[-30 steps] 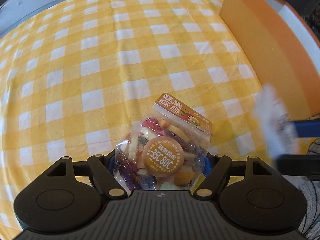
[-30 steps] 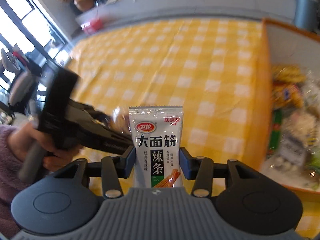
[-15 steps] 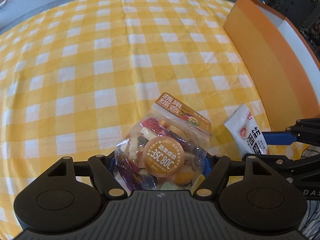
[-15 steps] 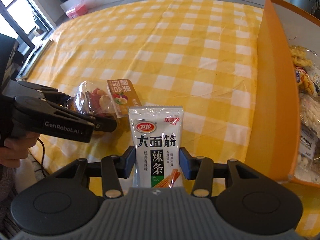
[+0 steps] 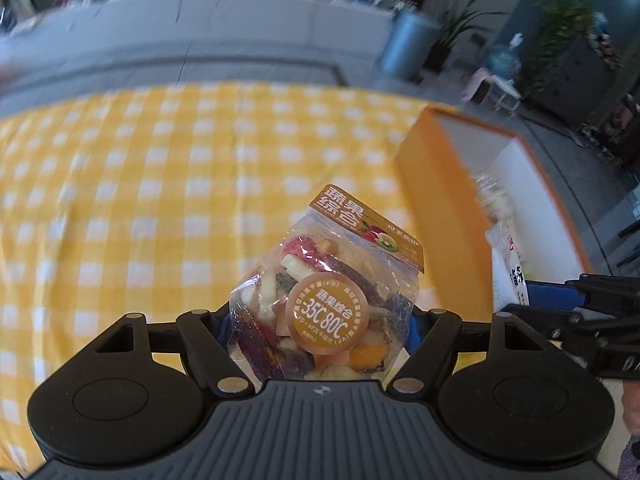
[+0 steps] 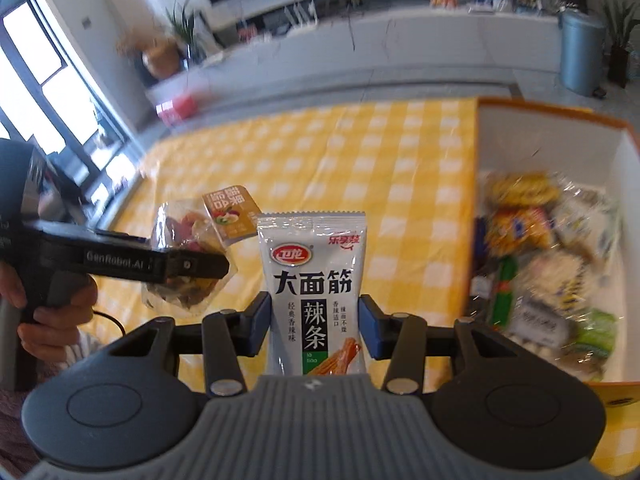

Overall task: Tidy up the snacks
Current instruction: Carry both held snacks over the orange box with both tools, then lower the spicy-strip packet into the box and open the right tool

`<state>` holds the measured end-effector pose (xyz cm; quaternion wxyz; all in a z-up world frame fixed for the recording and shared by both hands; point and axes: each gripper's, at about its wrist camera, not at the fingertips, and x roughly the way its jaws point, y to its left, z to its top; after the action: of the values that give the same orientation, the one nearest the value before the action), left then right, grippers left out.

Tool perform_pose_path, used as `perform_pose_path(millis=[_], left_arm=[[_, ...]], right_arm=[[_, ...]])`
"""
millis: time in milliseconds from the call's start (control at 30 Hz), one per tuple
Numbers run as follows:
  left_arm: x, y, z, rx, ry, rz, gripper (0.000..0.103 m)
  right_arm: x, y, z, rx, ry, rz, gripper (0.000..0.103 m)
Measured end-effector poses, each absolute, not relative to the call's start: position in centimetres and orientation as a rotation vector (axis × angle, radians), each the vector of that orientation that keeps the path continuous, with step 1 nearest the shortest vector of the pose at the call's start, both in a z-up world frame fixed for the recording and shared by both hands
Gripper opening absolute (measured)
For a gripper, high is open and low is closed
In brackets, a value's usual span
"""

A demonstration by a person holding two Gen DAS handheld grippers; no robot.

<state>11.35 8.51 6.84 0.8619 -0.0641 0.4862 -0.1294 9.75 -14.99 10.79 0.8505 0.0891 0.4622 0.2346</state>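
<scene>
Left gripper (image 5: pixel 322 322) is clamped on the dried-fruit bag (image 5: pixel 328 300), held clear above the checked tabletop (image 5: pixel 160 200); right gripper (image 6: pixel 316 322) is clamped on the spicy-strip packet (image 6: pixel 314 292); orange box (image 6: pixel 472 208) of snacks sits right of it.

Left gripper (image 5: pixel 322 320) jaws clamp dried-fruit bag (image 5: pixel 326 300) above checked tablecloth (image 5: pixel 160 200)

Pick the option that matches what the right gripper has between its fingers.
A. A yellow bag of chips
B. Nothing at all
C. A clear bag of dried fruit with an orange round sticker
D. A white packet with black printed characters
D: the right gripper is shut on the white packet, which stands upright between its blue pads, while the dried fruit bag sits in the left gripper.
</scene>
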Motion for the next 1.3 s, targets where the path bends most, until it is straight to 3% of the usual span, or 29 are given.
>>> perform_pose_path(millis=[233, 433, 900, 1100, 1300], left_arm=[[12.0, 3.2, 10.7, -0.173, 0.934, -0.419, 0.085], [14.4, -0.2, 11.3, -0.281, 0.884, -0.515, 0.085], [19.8, -7.0, 6.2, -0.304, 0.902, -0.522, 0.085], [21.1, -6.5, 3.8, -0.367, 0.913, -0.486, 0.085], [21.6, -4.5, 2.2, -0.472, 0.89, -0.512, 0.084]], right_arm=[[8.3, -23.2, 16.0, 0.264, 0.847, 0.383, 0.046], [8.5, -30.0, 16.6, 0.288, 0.747, 0.137, 0.046], [14.3, -33.2, 7.9, 0.274, 0.832, 0.066, 0.046], [17.4, -29.1, 3.9, -0.093, 0.982, -0.024, 0.046], [18.6, -28.0, 2.4, -0.216, 1.056, -0.05, 0.046]])
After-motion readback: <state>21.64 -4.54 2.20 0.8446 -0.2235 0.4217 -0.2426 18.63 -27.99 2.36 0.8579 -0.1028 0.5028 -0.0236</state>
